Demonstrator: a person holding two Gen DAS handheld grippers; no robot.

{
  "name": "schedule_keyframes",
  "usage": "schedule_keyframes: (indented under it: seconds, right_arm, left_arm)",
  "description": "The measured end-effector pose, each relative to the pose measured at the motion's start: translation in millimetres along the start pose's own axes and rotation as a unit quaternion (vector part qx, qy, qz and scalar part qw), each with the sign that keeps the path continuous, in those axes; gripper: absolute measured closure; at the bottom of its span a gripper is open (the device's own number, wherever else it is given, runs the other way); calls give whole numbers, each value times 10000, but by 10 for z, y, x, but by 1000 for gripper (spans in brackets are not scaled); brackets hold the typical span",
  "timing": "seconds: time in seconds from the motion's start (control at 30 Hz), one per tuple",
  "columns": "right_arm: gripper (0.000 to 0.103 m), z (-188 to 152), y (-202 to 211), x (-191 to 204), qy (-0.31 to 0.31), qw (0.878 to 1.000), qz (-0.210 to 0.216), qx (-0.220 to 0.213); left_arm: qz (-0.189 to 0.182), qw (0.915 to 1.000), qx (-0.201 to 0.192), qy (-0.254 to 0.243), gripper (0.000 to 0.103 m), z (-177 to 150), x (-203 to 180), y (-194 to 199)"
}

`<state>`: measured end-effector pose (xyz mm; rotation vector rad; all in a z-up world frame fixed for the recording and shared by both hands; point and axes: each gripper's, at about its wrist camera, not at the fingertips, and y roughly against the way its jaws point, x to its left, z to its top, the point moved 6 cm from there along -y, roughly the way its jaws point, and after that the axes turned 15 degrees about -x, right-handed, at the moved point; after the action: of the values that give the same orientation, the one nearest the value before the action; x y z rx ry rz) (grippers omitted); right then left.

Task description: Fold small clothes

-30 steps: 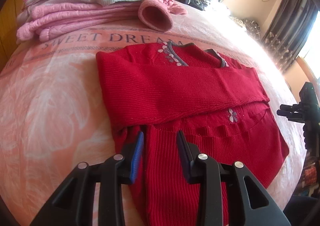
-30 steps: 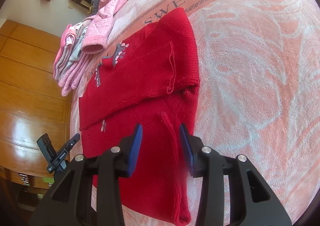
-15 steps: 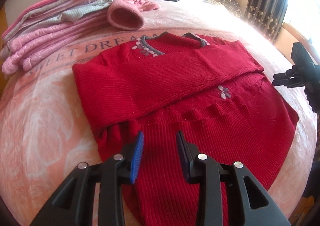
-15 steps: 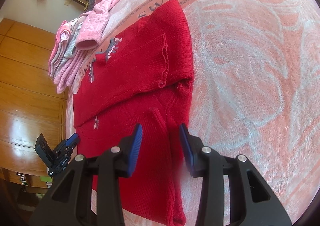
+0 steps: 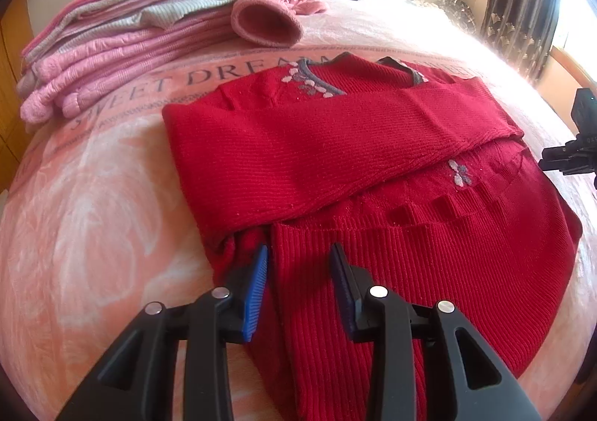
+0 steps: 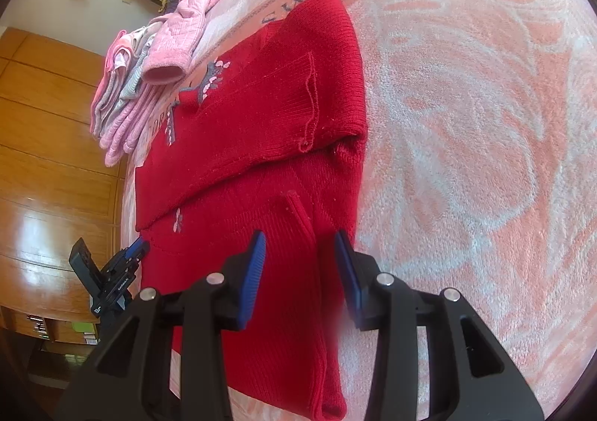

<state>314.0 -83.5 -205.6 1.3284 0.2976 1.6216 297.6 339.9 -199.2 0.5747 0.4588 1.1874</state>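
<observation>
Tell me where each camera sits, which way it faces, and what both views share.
Left wrist: low over the red sweater's hem, facing the headboard and pink clothes stack; open left gripper shows.
Right wrist: over the sweater's other hem corner, facing along the bedspread; open right gripper shows.
Shared: sweater, stack, bedspread; each sees the other gripper.

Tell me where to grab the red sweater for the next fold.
Take the red sweater by its ribbed bottom hem, one near corner per gripper, coming in low from the near bed edge. Both sleeves already lie folded across the chest, so the free hem is probably what folds up next. The left gripper and right gripper are open over it.
</observation>
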Motion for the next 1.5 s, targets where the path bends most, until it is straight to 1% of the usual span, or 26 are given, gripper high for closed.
schedule_keyframes:
  seconds: [0.1,0.13,0.17,0.2,0.27,0.3,0.33,0.37,0.4,0.47,0.57,0.67,0.77,0.87,0.9,0.93,0.97,1.0,1.03,1.07,1.1,1.13,1.2,1.23,1.33,1.5]
  right_arm:
    - [64,-4,3,15,39,10000,9,5]
    - [64,0,6,17,43,10000,18,1]
    - [64,4,3,23,47,10000,22,-1]
    - [64,6,5,23,60,10000,26,-1]
    - [64,19,17,42,161,9999,42,-24]
    - [64,29,29,56,250,9997,58,-38]
    - [63,42,34,82,363,9993,73,-64]
    - [59,52,43,109,504,9986,95,-91]
    - [56,63,46,136,636,9979,107,-113]
    - [56,88,40,190,857,9960,174,-159]
    - [56,88,-15,220,992,9948,216,-105]
    - [56,34,-113,210,1151,9933,83,31]
    - [56,-8,-188,197,1358,9907,-97,75]
    - [43,18,-227,255,1626,9865,-162,-64]
    - [42,14,-246,288,1760,9842,-180,-73]
    - [42,-6,-275,328,1891,9818,-187,-29]
    - [48,-38,-302,365,2024,9791,-187,31]
    - [58,-68,-321,394,2141,9766,-185,86]
    - [61,-90,-338,411,2248,9740,-247,124]
    - [68,-95,-341,412,2338,9716,-351,114]
    - [79,-90,-334,407,2367,9707,-412,104]
    - [84,-76,-320,389,2336,9713,-435,85]
    - [96,-34,-278,347,2143,9763,-302,58]
    - [99,-15,-253,336,2063,9783,-205,50]
    - [99,19,-164,381,2089,9779,2,2]
    - [100,91,66,563,2188,9749,378,-173]
  left_arm:
    - [-129,9995,-31,301,67,11,29,7]
    - [-185,9994,-62,291,71,19,9,28]
    - [-227,9995,-93,221,78,24,-18,48]
    - [-193,9997,-107,110,80,24,-41,61]
    - [-108,9999,-109,9,89,15,-47,64]
    - [-86,9998,-141,68,91,18,-25,69]
    - [-89,9996,-188,189,97,29,6,83]
    - [-152,9990,-256,346,98,49,33,110]
    - [-240,9979,-346,482,98,80,49,151]
    - [-523,9954,-484,642,99,140,21,231]
    - [-677,9945,-496,631,99,170,-63,255]
    - [-587,9963,-339,523,99,109,-102,167]
    - [-315,9988,-147,332,98,28,-97,68]
    - [-141,9995,-168,226,94,22,-89,59]
    - [-89,9997,-153,167,93,16,-93,51]
    - [-65,9998,-142,136,89,5,-95,43]
    - [-44,9998,-141,122,87,-7,-94,36]
    - [-42,9998,-151,124,87,-16,-90,36]
    - [-49,9998,-162,131,87,-18,-86,39]
    - [-57,9998,-160,134,87,-16,-80,39]
    - [-56,9998,-161,130,87,-12,-75,42]
    - [-60,9998,-168,127,87,-7,-75,46]
    - [-74,9998,-163,126,87,-5,-78,47]
    - [-94,9997,-166,141,89,-2,-77,46]
    - [-147,9995,-222,147,98,29,-108,75]
    - [-578,9942,-634,650,99,230,-126,279]
